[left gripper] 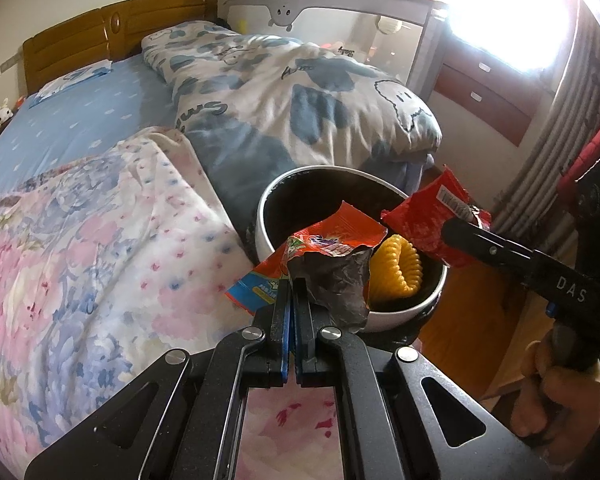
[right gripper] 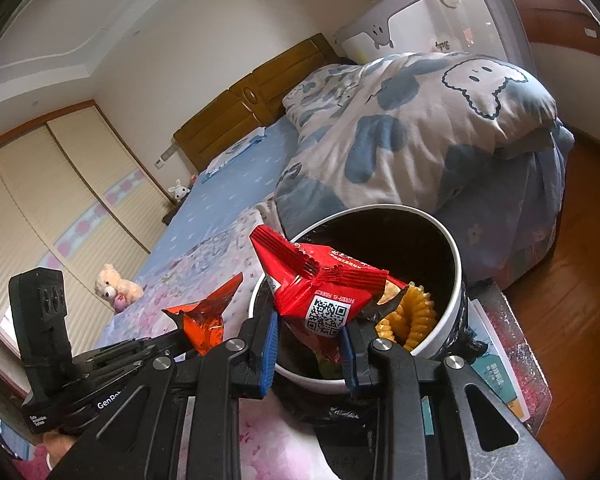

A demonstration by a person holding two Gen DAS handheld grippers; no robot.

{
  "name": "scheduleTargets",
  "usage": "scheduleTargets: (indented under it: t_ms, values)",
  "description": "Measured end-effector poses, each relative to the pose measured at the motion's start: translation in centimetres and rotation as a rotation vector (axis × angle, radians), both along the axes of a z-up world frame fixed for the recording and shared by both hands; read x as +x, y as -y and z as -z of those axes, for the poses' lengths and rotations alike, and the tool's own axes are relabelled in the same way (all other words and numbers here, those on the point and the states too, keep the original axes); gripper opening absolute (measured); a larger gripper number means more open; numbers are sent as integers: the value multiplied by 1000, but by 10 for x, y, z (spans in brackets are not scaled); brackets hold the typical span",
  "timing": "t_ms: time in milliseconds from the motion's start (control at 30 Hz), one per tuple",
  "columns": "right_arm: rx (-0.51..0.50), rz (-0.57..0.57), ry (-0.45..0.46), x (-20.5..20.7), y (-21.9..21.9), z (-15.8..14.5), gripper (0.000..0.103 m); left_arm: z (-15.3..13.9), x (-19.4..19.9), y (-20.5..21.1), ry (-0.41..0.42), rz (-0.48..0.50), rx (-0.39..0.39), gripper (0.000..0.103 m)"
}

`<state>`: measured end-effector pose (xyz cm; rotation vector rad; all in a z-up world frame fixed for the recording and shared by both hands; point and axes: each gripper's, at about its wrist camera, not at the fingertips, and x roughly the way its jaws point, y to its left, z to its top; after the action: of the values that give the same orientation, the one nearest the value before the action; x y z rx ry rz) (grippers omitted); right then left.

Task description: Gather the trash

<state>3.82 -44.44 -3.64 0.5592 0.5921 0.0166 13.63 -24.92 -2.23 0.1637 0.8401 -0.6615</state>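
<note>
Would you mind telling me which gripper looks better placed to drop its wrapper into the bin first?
Right, probably. The right gripper holds the red wrapper directly over the open mouth of the bin. The left gripper holds the orange wrapper at the rim nearest the bed, partly outside it.

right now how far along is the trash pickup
Done: a yellow ridged piece already lies in the bin. In hand: the left tongs are shut on an orange wrapper, the right tongs on a red wrapper, both at the bin's mouth. Left: release both inside.
</note>
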Motion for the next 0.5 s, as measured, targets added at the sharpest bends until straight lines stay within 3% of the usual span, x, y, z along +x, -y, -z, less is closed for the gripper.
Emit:
scheduleTargets:
  t_ms: [500]
  values:
    - [-3,-6,7,3,-1,-3,26,-1,0,3,3,3,0,1]
